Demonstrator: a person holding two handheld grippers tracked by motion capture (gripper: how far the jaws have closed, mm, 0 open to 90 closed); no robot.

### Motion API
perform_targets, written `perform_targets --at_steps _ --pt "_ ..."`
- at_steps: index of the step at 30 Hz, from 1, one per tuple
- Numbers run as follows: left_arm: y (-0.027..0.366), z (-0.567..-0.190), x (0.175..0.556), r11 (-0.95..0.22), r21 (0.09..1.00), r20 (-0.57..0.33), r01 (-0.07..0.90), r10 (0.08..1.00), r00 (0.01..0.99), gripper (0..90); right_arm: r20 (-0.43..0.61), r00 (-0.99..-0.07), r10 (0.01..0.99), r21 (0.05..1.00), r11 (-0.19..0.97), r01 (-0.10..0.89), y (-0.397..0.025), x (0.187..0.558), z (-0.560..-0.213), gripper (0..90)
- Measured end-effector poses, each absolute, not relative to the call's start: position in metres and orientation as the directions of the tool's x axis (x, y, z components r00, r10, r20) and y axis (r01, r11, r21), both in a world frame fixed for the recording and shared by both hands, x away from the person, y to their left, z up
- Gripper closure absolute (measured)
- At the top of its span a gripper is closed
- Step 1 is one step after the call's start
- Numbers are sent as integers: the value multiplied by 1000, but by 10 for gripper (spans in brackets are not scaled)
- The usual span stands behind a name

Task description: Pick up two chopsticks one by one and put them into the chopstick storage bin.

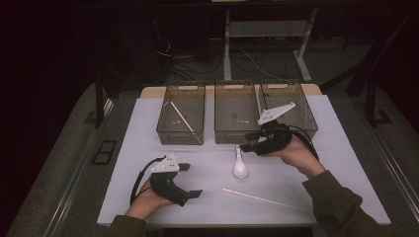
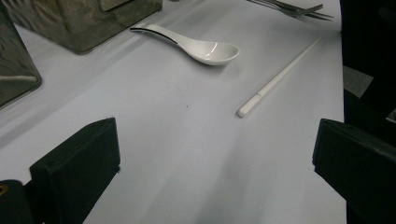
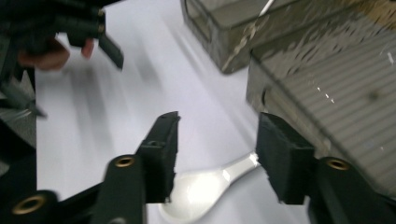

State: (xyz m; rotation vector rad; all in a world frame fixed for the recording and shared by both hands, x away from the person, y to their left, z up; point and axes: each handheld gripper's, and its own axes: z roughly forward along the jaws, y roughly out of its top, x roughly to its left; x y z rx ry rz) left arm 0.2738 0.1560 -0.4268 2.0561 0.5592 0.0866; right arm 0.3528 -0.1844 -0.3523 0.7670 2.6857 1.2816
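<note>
A white ceramic spoon [image 1: 240,168] lies on the white table, bowl toward me and handle pointing at the bins. My right gripper [image 1: 245,141] hovers open just over the handle end; in the right gripper view the spoon [image 3: 205,191] lies below the spread jaws of this gripper [image 3: 222,154]. A white chopstick [image 1: 264,199] lies near the front edge, right of centre. My left gripper [image 1: 191,180] rests open at the front left, empty. In the left gripper view, its jaws [image 2: 215,158] face the spoon [image 2: 205,46] and the chopstick [image 2: 275,79].
Three dark see-through bins stand in a row at the back: the left bin [image 1: 163,126] holds a white chopstick [image 1: 184,120], the middle bin [image 1: 234,136] and the right bin [image 1: 309,123] lie behind my right hand. The table's front edge [image 1: 197,219] is close to both forearms.
</note>
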Motion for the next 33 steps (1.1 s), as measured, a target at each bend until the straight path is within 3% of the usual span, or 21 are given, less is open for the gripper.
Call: perform_targets --at_steps 15,18,33 --pt "155 -428 275 -435 824 -166 363 426 889 1 140 -894 425 674 621 401 -201 302 -391 683" --pt "155 -428 275 -435 824 -166 364 428 888 1 105 -905 411 661 651 373 -200 293 -398 756" --pt "154 -429 274 -444 820 -161 361 426 890 1 106 -944 314 577 753 315 -188 271 -428 799"
